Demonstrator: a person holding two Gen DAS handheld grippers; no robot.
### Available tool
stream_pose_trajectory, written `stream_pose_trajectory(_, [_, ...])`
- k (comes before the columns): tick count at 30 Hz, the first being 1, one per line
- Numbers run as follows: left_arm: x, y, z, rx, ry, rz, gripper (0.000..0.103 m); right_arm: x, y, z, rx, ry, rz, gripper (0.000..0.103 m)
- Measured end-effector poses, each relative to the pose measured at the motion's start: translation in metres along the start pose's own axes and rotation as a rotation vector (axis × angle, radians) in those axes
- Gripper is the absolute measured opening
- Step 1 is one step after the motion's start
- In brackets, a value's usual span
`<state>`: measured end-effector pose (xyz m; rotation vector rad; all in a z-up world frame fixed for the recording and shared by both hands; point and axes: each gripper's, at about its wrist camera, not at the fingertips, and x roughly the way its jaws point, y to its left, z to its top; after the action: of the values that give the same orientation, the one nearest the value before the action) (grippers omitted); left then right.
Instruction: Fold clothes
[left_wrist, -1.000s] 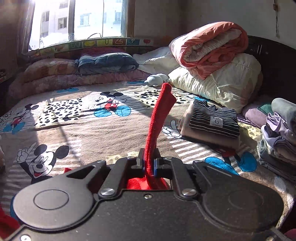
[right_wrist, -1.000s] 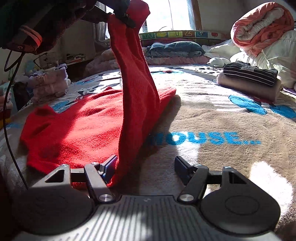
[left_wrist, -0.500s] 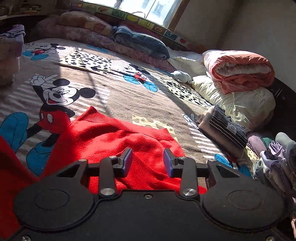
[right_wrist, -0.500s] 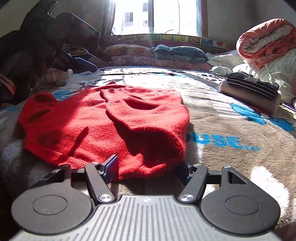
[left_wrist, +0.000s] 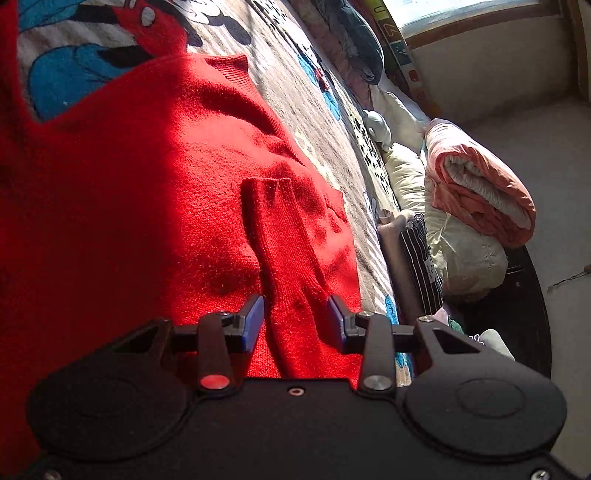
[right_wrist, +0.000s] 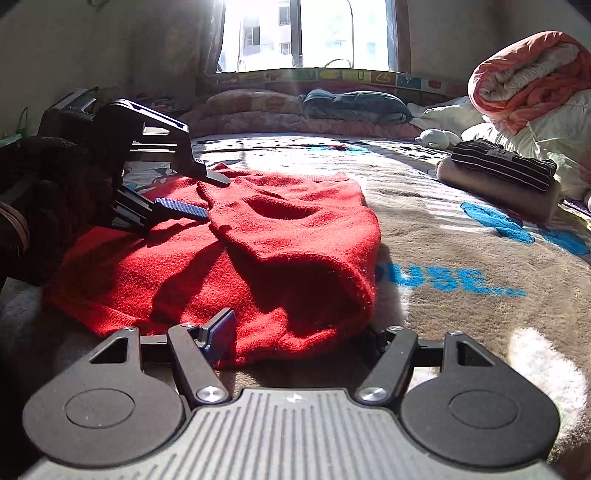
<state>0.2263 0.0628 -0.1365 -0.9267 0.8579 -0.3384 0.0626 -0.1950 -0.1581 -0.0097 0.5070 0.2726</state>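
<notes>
On bed, sweater has one sleeve laid across its body, rest unfolded; left gripper and right gripper both spread, empty.

Bed covered with a brown cartoon-print blanket. Red sweater spread flat on it, one sleeve folded across the body. Striped folded clothes, bedding rolls and pillows lay along the far edges.

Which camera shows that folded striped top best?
The right wrist view: the striped top lies flat on a beige folded garment, label visible. The left wrist view shows it tilted and squeezed at the edge.
</notes>
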Motion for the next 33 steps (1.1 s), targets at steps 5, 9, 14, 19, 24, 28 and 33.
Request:
stream_pose_trajectory(5, [0.015,-0.006,0.011,0.035,-0.020,0.020,0.036,0.000,0.000,-0.001,0.000,-0.005,-0.001,0.068])
stream_pose_trajectory(9, [0.027,-0.010,0.016,0.081,-0.042,0.031,0.034,-0.001,0.000,-0.001,0.013,-0.010,-0.003,0.068])
stream_pose_trajectory(14, [0.037,-0.023,0.010,0.230,-0.091,0.088,0.004,-0.003,-0.006,0.003,0.068,-0.035,-0.038,0.064])
stream_pose_trajectory(19, [0.016,-0.046,0.009,0.384,-0.178,0.076,0.003,0.001,0.004,0.002,0.018,-0.030,-0.072,0.063])
stream_pose_trajectory(24, [-0.010,-0.066,0.014,0.503,-0.253,0.070,0.003,0.002,0.021,0.001,-0.083,-0.035,-0.101,0.063])
stream_pose_trajectory(28, [-0.031,-0.071,0.022,0.539,-0.306,0.052,0.003,0.002,0.024,0.001,-0.104,-0.035,-0.119,0.063])
stream_pose_trajectory(33, [-0.053,-0.068,0.034,0.540,-0.351,0.038,0.002,0.001,0.028,0.000,-0.130,-0.035,-0.132,0.063])
